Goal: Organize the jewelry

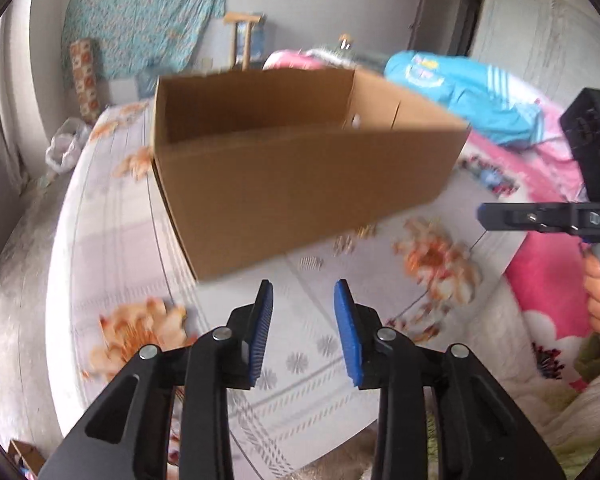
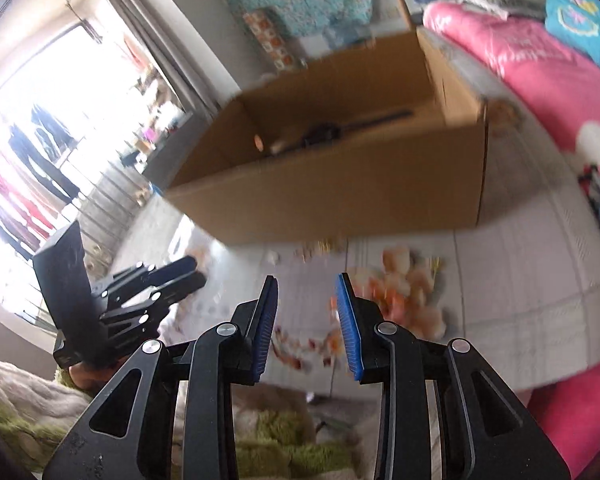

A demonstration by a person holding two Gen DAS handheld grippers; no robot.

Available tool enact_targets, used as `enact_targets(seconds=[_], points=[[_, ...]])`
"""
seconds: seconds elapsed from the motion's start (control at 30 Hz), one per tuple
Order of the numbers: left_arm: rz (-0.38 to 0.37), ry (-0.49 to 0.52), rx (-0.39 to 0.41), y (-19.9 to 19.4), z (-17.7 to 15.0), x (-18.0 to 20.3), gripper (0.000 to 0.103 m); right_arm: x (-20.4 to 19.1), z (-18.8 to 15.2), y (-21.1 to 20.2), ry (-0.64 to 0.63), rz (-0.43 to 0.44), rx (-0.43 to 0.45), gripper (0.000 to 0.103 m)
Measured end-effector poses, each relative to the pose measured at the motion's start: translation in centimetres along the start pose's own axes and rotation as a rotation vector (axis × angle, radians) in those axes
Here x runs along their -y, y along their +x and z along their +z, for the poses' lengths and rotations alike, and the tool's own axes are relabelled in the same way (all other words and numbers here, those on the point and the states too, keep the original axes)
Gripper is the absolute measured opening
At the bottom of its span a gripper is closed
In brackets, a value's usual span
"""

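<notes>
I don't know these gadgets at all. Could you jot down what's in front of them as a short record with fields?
Setting: a bed with a flower-print sheet
Main item: open cardboard box resting on the sheet
Box contents: a few blurred things, dark and pale; cannot tell what they are
Near the box: small gold-coloured bits on the sheet, too blurred to name
Left gripper: jaws apart, nothing between them
Right gripper: jaws apart, nothing between them
Background: pink blanket, blue garment

Pink blanket, blue jersey
</notes>
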State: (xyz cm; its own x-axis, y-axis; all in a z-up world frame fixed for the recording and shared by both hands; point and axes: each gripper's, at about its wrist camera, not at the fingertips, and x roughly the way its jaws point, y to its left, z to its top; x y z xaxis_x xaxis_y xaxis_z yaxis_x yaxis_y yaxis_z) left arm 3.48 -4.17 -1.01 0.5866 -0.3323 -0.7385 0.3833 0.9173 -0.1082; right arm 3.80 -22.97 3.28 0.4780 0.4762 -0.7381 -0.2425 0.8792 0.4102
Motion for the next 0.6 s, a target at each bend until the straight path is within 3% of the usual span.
enact_targets(seconds=[0.13, 0.23, 0.4, 0.6], points=[[-0.009, -0.037, -0.046, 1.5, -1.5, 0.3, 0.031, -1.3, -2.0, 2.5, -0.051, -0.056, -0.086, 0.031], [-0.004, -0.038, -0.043, 1.7, -1.8, 0.6, 0.031, -2.3, -2.1, 3.4, -0.095, -0.088, -0.093, 0.031], [-0.013, -0.044, -0.052, 2.2, -2.1, 0.5, 0.031, -4.1, -1.0, 4.9, -0.213, -0.23, -0.059, 0.031], [0.004, -0.018, -0.053, 3.0, -1.8, 1.2, 0.031, -4.2, -1.4, 8.1, -0.303, -0.332, -0.115, 0.023]])
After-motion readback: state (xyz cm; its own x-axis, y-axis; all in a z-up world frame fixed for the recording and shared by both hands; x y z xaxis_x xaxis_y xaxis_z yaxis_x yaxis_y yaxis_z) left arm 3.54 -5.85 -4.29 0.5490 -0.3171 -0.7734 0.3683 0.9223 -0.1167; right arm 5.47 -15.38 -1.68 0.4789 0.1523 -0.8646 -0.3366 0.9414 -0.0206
